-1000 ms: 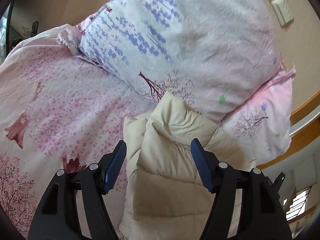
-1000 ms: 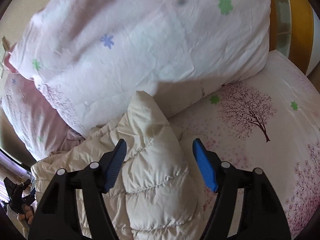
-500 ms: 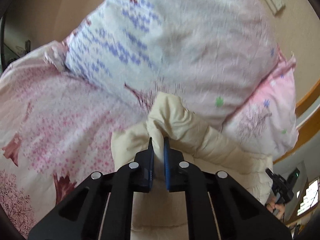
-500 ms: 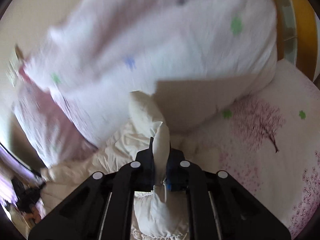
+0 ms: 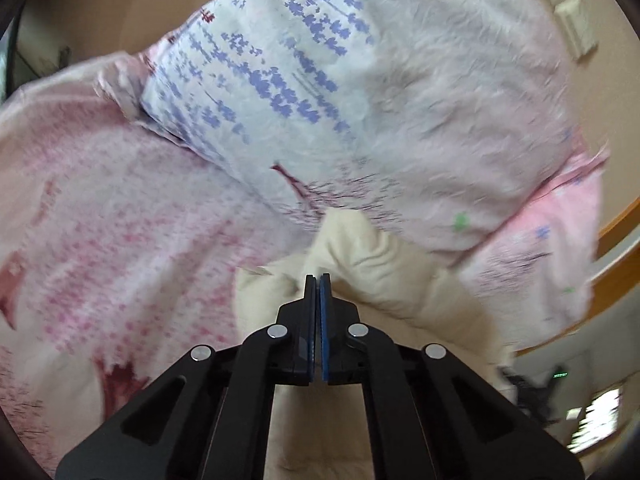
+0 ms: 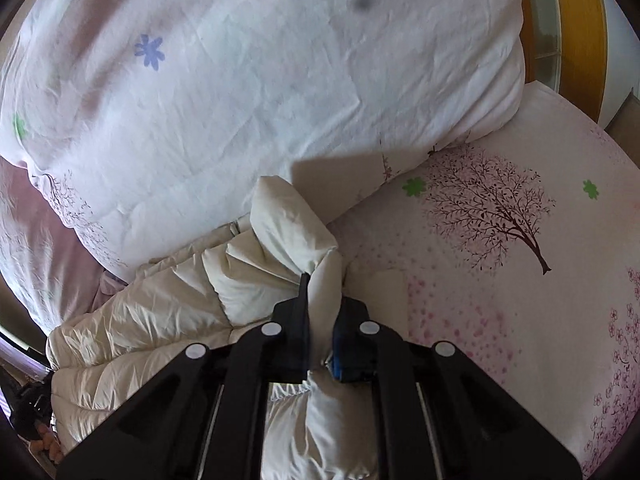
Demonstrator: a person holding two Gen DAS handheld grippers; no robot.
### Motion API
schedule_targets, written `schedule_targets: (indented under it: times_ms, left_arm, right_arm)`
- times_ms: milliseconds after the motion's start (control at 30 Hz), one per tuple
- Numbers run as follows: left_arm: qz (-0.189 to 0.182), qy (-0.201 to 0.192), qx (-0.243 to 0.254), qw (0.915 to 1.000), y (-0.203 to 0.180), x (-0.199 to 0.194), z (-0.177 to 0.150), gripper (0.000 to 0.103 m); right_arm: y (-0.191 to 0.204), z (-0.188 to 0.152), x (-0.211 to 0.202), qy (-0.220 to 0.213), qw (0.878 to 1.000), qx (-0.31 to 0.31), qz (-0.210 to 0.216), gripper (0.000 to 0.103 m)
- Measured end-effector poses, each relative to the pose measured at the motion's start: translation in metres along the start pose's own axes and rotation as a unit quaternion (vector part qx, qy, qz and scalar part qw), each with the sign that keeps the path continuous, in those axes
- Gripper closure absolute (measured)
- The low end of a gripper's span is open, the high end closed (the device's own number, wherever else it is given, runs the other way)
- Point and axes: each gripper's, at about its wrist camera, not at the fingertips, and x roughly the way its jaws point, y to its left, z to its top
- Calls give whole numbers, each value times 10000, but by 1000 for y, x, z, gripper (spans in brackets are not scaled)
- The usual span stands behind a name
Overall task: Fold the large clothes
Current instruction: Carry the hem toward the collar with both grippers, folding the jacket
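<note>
Pinching a puffed fold of the cream quilted down jacket (image 6: 280, 236), our right gripper (image 6: 320, 280) has its fingers clamped on the fabric. Our left gripper (image 5: 318, 280) shows its blue pads pressed together at another fold of the jacket; whether fabric is caught between them we cannot tell. The jacket lies on the pink blossom-print bedsheet (image 6: 500, 280), against the pale flowered duvet (image 6: 260, 80).
</note>
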Motion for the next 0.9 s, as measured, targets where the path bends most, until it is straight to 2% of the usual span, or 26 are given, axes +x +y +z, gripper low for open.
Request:
schedule_targets:
  times_ms: [67,133,167,200,233,267,300,333,467,500,533,567,600,667,733,800,900]
  left_arm:
    - [-284,-14,-140,9995,5,-6,1,101]
    - [-362,45,-115,9993,6,-8,2,99]
    - [-340,83,-85,9994,7,-9,2,93]
    - [-321,150,-61,9994,7,-7,1,80]
    - [-304,197,-36,9993,6,-5,1,70]
    - [-280,222,-15,9994,5,-3,1,55]
    - [-218,221,18,9995,3,-2,-1,47]
    - [-184,236,55,9995,0,-1,-3,47]
    - [-155,400,135,9990,-6,8,-7,47]
    - [-165,379,150,9990,-6,7,-9,51]
    - [-172,327,195,9991,-8,7,-11,60]
    - [-155,301,276,9990,-11,8,-12,83]
    - [-78,263,392,9989,-16,8,-12,92]
    - [10,136,532,9985,-23,6,-12,97]
    - [241,-144,745,9968,-32,1,-12,99]
    - [440,-343,777,9954,-33,-1,-11,99]
    - [759,-269,665,9945,-24,9,-9,99]
  right_arm:
    - [2,-2,1,-5,10000,-15,6,94]
    - [1,-3,2,-5,10000,-18,4,94]
    - [1,-3,2,-1,10000,-23,2,94]
    - [1,-3,2,2,10000,-29,2,94]
    - [0,-4,3,12,10000,-34,6,94]
    - [2,-4,2,18,10000,-35,10,94]
    - [3,-3,0,26,10000,-32,15,94]
    - [2,-3,1,42,10000,-35,27,94]
    - [1,0,2,55,10000,-47,42,93]
    - [2,0,3,60,10000,-55,38,93]
    - [2,-1,2,57,10000,-63,33,93]
    - [2,-1,2,24,10000,-86,35,93]
    - [4,-1,-1,-45,9999,-101,58,94]
    - [6,1,-13,-276,9993,-100,217,94]
    - [7,4,-25,-546,9977,-76,404,95]
    - [7,6,-31,-724,9967,-70,349,95]
    - [3,5,-15,-423,9991,-12,14,95]
